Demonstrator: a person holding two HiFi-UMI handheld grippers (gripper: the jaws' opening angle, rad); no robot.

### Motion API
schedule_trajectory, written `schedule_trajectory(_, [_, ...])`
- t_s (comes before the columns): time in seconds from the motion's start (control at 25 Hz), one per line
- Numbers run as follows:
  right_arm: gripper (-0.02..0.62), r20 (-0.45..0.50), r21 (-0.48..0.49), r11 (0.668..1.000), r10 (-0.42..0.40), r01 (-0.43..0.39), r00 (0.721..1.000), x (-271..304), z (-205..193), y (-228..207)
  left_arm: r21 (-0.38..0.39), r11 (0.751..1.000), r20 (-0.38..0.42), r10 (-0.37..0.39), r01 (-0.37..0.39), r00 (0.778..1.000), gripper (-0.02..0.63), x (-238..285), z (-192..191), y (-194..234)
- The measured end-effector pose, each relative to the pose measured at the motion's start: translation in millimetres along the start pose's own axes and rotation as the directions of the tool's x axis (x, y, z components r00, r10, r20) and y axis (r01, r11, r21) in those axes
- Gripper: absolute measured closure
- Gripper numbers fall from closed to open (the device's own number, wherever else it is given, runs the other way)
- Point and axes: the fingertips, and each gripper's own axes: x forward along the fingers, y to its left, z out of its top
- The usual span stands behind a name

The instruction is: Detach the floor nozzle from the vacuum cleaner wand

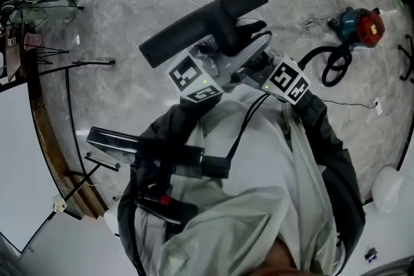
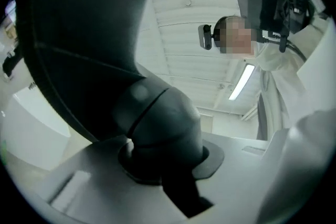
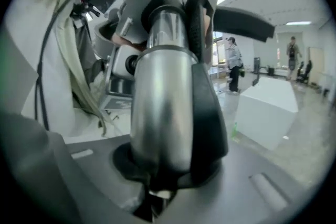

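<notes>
In the head view the black floor nozzle is held up in front of the person's chest, above the marble floor. My left gripper is shut on the nozzle's black swivel neck, which fills the space between its grey jaws in the left gripper view. My right gripper comes in from the right and is shut on the silver wand tube, which has a black strip along one side. The wand stands between its jaws. Where wand and nozzle meet is hidden by the two marker cubes.
A red and teal vacuum body with a black hose lies on the floor at the right. Tripod stands and a wooden edge are at the left. A white box and distant people show in the right gripper view.
</notes>
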Motion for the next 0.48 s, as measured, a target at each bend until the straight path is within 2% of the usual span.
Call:
schedule_trajectory(0.08, [0.518, 0.007, -0.004, 0.987, -0.159, 0.159, 0.987, 6, 6, -18, 0.022, 0.994, -0.006, 0.104, -0.103, 0.995, 0.532, -2, 4, 16])
schedule_trajectory(0.16, [0.518, 0.009, -0.007, 0.958, -0.285, 0.285, 0.958, 11, 10, -32, 0.025, 0.982, -0.013, 0.187, -0.187, 0.982, 0.532, -5, 7, 31])
schedule_trajectory(0.24, [0.518, 0.012, -0.018, 0.940, -0.340, 0.340, 0.940, 12, 13, -39, 0.023, 0.981, -0.019, 0.192, -0.191, 0.981, 0.532, -6, 8, 34])
schedule_trajectory(0.28, [0.518, 0.019, -0.025, 0.944, -0.328, 0.328, 0.945, 12, 14, -37, 0.025, 0.988, -0.024, 0.152, -0.152, 0.988, 0.531, -5, 9, 30])
schedule_trajectory(0.36, [0.513, 0.040, -0.043, 0.978, -0.204, 0.206, 0.978, 11, 17, -23, 0.027, 1.000, -0.037, 0.001, 0.000, 0.999, 0.531, -2, 10, 9])
schedule_trajectory(0.4, [0.512, 0.047, -0.055, 0.993, -0.098, 0.100, 0.994, 9, 17, -10, 0.026, 0.994, -0.045, -0.101, 0.102, 0.994, 0.531, -2, 11, -5])
schedule_trajectory(0.44, [0.511, 0.048, -0.068, 0.997, 0.024, -0.021, 0.999, 5, 17, 5, 0.022, 0.979, -0.051, -0.203, 0.205, 0.978, 0.532, -3, 11, -21])
schedule_trajectory(0.48, [0.511, 0.044, -0.076, 0.987, 0.143, -0.139, 0.989, 1, 16, 19, 0.012, 0.958, -0.059, -0.287, 0.288, 0.956, 0.532, -4, 10, -34])
